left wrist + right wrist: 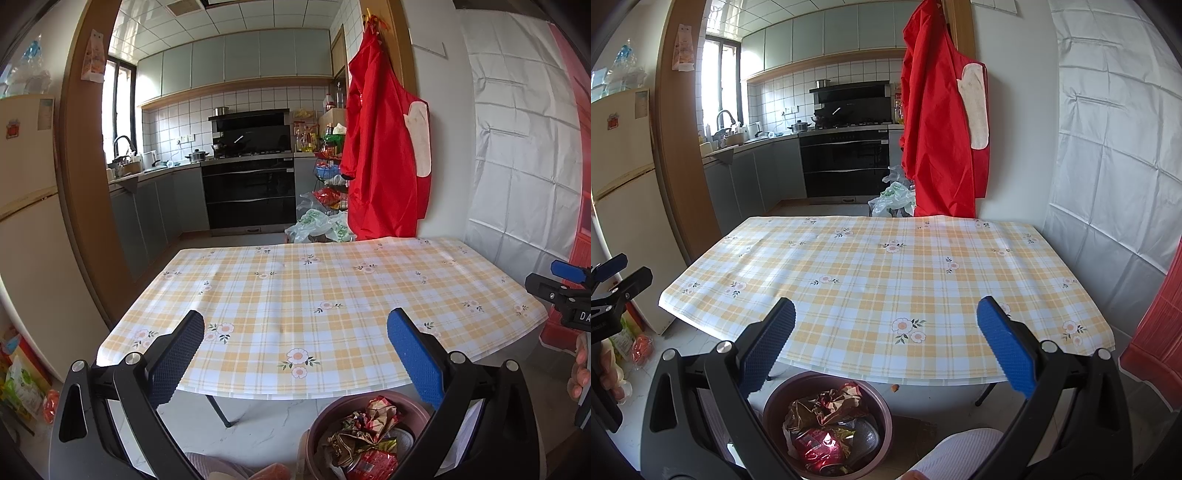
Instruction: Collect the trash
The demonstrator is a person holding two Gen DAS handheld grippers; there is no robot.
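Below the table (pixel 871 266), bin (pixel 882 413) of crumpled wrappers (pixel 827 435), writing unreadable

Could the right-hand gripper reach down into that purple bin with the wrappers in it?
Probably yes. The right gripper is open and holds nothing, and the bin sits on the floor just below it, at the near edge of the table. Its mouth is uncovered, with crumpled wrappers showing, so nothing seems to block the way down.
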